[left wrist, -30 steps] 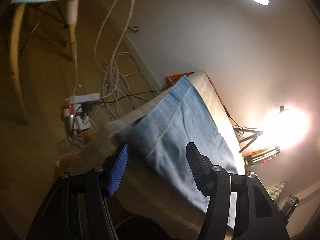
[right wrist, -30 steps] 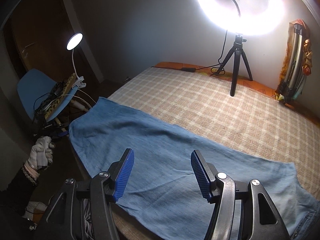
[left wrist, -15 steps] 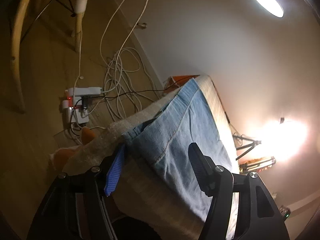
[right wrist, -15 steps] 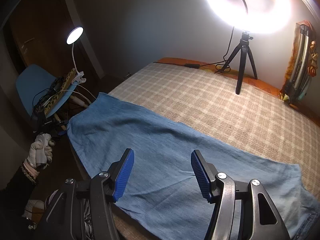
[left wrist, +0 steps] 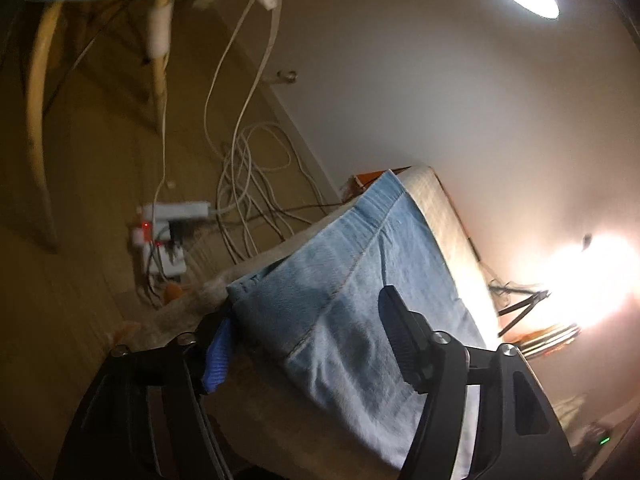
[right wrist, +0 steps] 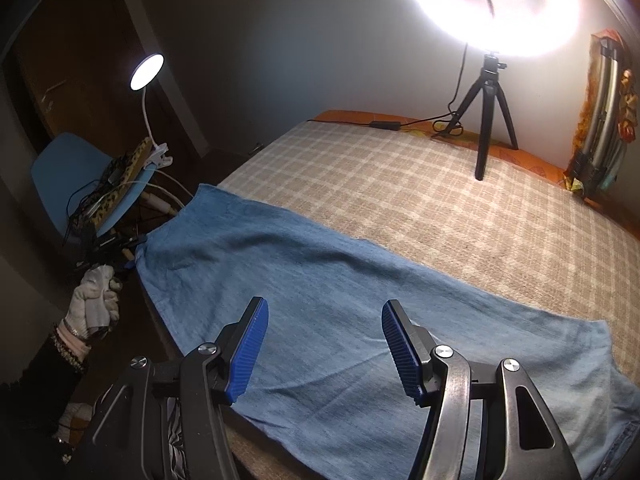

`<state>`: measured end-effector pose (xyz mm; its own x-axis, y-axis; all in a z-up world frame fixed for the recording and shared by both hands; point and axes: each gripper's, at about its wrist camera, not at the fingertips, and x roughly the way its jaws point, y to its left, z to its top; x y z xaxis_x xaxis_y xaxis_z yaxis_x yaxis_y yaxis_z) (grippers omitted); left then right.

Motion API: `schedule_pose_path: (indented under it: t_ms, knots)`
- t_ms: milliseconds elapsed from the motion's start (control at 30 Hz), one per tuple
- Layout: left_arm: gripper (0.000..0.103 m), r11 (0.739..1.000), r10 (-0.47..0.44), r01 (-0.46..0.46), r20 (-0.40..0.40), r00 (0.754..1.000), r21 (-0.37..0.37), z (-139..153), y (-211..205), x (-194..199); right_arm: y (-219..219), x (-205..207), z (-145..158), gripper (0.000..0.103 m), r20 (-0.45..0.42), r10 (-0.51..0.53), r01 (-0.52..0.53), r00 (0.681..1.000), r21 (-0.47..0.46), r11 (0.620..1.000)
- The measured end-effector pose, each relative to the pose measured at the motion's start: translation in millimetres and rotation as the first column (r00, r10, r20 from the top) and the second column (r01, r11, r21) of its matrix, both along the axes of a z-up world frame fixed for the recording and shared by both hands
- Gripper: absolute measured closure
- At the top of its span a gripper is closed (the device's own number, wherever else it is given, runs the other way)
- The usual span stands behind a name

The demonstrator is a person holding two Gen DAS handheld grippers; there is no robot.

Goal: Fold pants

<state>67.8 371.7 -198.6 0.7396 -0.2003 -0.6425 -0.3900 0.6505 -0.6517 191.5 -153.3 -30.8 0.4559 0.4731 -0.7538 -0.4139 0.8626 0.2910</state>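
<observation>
The blue pants (right wrist: 352, 320) lie flat and long on the checked bed (right wrist: 460, 208), near the bed's front edge. The right gripper (right wrist: 324, 348) hangs over the middle of the pants with its two fingers wide apart, holding nothing. The left gripper (left wrist: 308, 344) is at the end of the pants (left wrist: 360, 280) that hangs at the bed's side. Its fingers are apart, one on each side of the pants' corner. A bright ring light (right wrist: 488, 8) stands on the bed, far behind the pants.
</observation>
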Motion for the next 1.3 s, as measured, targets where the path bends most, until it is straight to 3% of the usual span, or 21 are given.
schedule_pose_path:
  t_ms: [67,267,400,500,633,800,900,1133,1300]
  knots:
    - [0.079,0.998,0.005,-0.005,0.001,1.000,0.058,6.2,-4.1,1.3,3.2,0.4,0.1,0.041,0.002,0.008,-0.008,1.000,-0.011,1.000]
    - [0.088,0.981,-0.056,0.037,0.093,0.994,0.190,35.2,-25.4,-1.2,15.3,10.5,-0.2,0.041,-0.012,0.025,-0.025,1.000,-0.010,1.000]
    - [0.089,0.948,-0.194,0.145,0.156,0.968,0.282,58.0,-64.1,-0.2,40.6,28.4,3.6,0.041,-0.030,0.083,-0.082,0.996,0.027,0.996]
    - [0.089,0.906,-0.308,0.237,0.162,0.938,0.350,65.3,-101.7,1.3,68.0,53.2,5.2,0.038,-0.055,0.135,-0.130,0.989,0.088,0.988]
    - [0.089,0.850,-0.421,0.340,0.130,0.898,0.403,60.8,-143.3,1.7,111.6,88.2,-5.0,0.034,-0.127,0.221,-0.196,0.967,0.179,0.964]
    - [0.089,0.799,-0.500,0.420,0.087,0.862,0.431,49.6,-174.4,2.9,167.0,119.9,-31.5,0.031,-0.220,0.313,-0.252,0.924,0.267,0.930]
    - [0.089,0.794,-0.505,0.424,0.085,0.859,0.435,48.2,-177.2,1.6,207.3,130.2,-43.5,0.031,-0.235,0.357,-0.303,0.904,0.238,0.923]
    - [0.089,0.789,-0.488,0.390,0.098,0.867,0.476,49.5,-191.3,-9.8,310.3,118.3,-29.8,0.031,-0.201,0.517,-0.506,0.832,0.107,0.856]
    - [0.089,0.785,-0.497,0.395,0.106,0.861,0.476,46.7,-199.9,-12.9,356.6,114.9,-21.6,0.031,-0.207,0.549,-0.557,0.810,0.023,0.830]
